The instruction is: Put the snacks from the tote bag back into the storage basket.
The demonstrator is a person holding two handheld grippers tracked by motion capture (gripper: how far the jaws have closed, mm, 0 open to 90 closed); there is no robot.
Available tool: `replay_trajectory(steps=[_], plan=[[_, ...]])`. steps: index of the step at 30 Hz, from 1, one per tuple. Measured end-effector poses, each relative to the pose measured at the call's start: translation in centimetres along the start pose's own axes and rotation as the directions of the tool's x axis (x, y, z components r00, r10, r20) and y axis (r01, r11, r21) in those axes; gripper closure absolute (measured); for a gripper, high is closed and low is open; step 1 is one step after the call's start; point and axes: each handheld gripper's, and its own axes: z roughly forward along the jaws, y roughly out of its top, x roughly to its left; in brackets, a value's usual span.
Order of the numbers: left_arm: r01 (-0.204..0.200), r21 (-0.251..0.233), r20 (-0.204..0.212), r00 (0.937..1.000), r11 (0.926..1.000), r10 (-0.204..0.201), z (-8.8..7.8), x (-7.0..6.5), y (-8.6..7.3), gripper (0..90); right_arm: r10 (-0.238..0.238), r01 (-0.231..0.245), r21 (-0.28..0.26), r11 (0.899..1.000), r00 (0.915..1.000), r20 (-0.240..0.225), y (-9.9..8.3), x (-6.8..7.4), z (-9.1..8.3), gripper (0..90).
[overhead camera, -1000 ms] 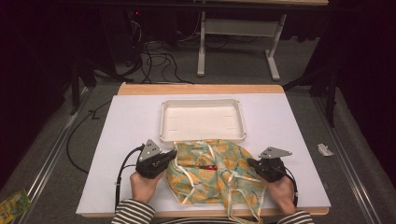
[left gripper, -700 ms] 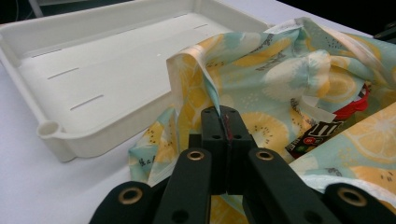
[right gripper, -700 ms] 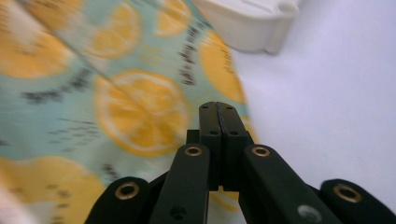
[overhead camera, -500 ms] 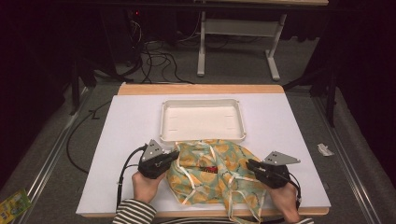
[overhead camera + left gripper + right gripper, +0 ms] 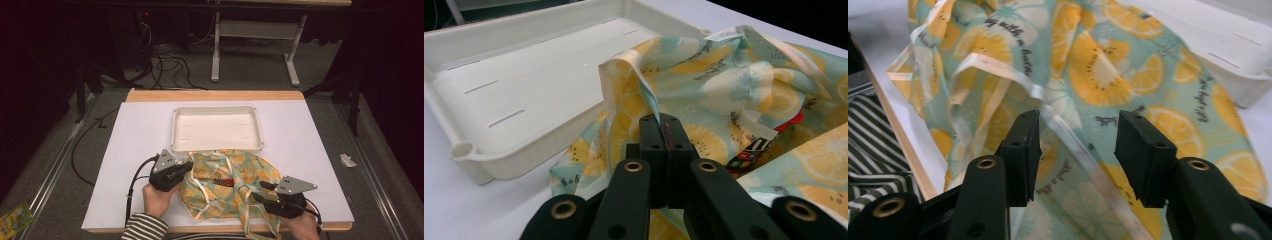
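A teal cloth (image 5: 235, 182) printed with orange and lemon slices lies crumpled on the white table top (image 5: 145, 130), near the front. My left gripper (image 5: 190, 165) is at its left edge. In the left gripper view this gripper (image 5: 666, 122) is shut on a raised fold of the cloth (image 5: 719, 85). My right gripper (image 5: 262, 192) sits at the cloth's front right. Its jaws have just been opening. In the right gripper view they (image 5: 1078, 122) stand apart over the cloth (image 5: 1098, 70), and a cream hem runs between them unpressed. A small red label (image 5: 227, 181) shows among the folds.
A shallow white tray (image 5: 175, 130) stands just behind the cloth, which touches its near wall. The table's wooden front edge is close under both hands. A striped sleeve (image 5: 868, 150) lies at the front. Cables trail over the floor behind the table.
My right gripper has opened and let go of the cloth, and it has drawn back toward the table's front edge. The left gripper has stayed put, still pinching its fold.
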Motion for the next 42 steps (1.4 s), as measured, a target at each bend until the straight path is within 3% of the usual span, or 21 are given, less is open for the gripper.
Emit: replay_trajectory(steps=[2,9,22,30,42], plan=[[0.0,-0.003,0.0,1.0,1.0,0.0,0.0,0.0,0.0,90.0,-0.001,0.001,0.005,1.0,1.0,-0.007,0.1,0.1,0.4,55.5],[0.001,-0.008,0.002,1.0,1.0,-0.001,-0.2,0.0,0.0,90.0,-0.014,0.014,0.003,1.0,0.9998,-0.016,0.3,-0.2,1.1,89.9],[-0.003,-0.009,0.006,1.0,1.0,0.003,-0.2,0.0,0.0,90.0,0.026,-0.025,-0.021,0.999,0.9993,0.026,0.8,-1.5,0.4,90.0],[-0.004,-0.01,0.006,1.0,0.9999,0.004,-0.3,0.0,0.0,90.0,0.066,-0.064,-0.037,0.997,0.9963,0.056,1.0,-3.0,0.3,90.0],[-0.01,-0.018,0.002,0.9999,0.9998,0.01,-0.3,-0.1,0.0,89.7,0.149,-0.146,-0.038,0.989,0.9826,0.11,0.9,-5.3,0.5,90.0]])
